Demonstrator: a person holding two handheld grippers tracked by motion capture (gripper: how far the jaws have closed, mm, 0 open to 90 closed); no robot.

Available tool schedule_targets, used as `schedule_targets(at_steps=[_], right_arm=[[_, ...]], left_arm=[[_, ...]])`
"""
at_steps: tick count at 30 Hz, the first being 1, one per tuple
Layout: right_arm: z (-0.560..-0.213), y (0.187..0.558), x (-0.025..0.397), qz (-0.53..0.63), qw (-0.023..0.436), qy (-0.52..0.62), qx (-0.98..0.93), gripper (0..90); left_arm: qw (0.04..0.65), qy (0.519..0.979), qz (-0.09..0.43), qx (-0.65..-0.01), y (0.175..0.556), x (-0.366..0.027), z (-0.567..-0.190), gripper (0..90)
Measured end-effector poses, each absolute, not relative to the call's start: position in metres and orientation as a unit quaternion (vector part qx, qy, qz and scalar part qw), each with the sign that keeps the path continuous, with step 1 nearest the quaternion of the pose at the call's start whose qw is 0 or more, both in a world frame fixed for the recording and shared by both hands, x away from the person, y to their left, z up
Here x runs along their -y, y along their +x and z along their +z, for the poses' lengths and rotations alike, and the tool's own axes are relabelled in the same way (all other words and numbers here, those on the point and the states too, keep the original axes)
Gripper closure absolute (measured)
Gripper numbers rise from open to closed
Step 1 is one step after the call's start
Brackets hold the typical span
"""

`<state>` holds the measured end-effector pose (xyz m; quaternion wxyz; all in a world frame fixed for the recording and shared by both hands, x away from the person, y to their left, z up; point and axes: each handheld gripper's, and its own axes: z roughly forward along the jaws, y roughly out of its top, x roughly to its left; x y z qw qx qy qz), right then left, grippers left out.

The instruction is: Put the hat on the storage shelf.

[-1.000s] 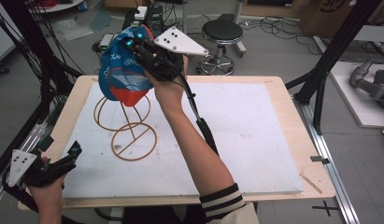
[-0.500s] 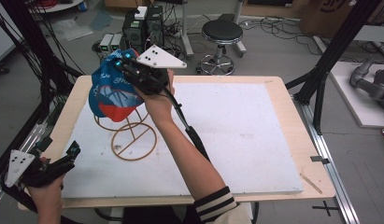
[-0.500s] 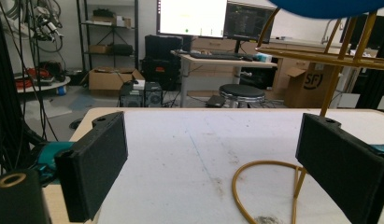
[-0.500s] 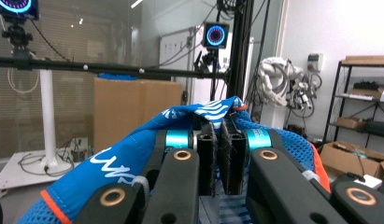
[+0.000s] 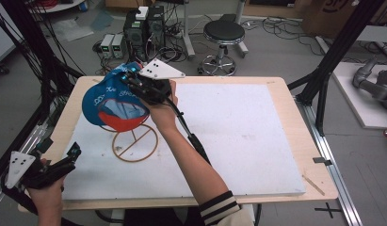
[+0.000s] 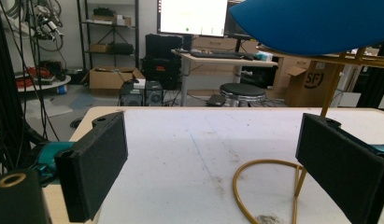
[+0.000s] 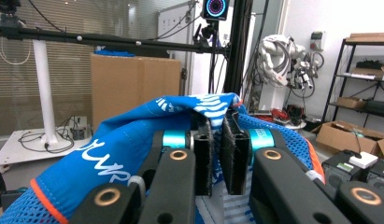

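Observation:
A blue mesh cap [image 5: 108, 96] with white lettering and a red-orange inside hangs over the top of a gold wire stand [image 5: 134, 143] at the table's left. My right gripper [image 5: 128, 76] is shut on the cap's fabric near its crown; in the right gripper view the jaws [image 7: 216, 140] pinch a fold of the cap [image 7: 129, 140]. My left gripper [image 5: 72, 154] is held open at the table's near left corner, with nothing between its jaws. In the left gripper view [image 6: 210, 172] the stand's base ring [image 6: 262, 186] lies ahead to the right, with the cap [image 6: 311, 23] above it.
A white foam board [image 5: 238, 136] covers most of the wooden table [image 5: 294, 117]. Behind the table stand a black stool [image 5: 224, 35] and computer boxes [image 5: 144, 23] on the floor. Black frame posts [image 5: 327, 70] flank the table.
My right gripper has carried the cap down and to the left, onto the top of the gold stand. The left gripper has stayed where it was.

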<state>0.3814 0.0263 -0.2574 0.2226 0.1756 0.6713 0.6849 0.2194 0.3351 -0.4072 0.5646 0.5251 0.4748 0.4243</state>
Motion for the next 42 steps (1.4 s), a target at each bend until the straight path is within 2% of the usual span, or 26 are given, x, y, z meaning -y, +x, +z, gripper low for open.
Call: schedule_targets(at_steps=[14, 32, 42], right_arm=[[-0.258, 0.381, -0.024, 0.678, 0.245, 0.176, -0.67, 70.3], [-0.251, 0.382, -0.01, 0.694, 0.263, 0.202, -0.639, 55.8], [-0.244, 0.38, 0.003, 0.696, 0.287, 0.227, -0.618, 36.9]], left_arm=[[0.564, 0.525, 0.426, -0.475, 0.219, -0.336, -0.407, 9.5], [0.565, 0.525, 0.426, -0.474, 0.219, -0.335, -0.407, 9.5], [0.564, 0.527, 0.425, -0.472, 0.219, -0.334, -0.407, 9.5]])
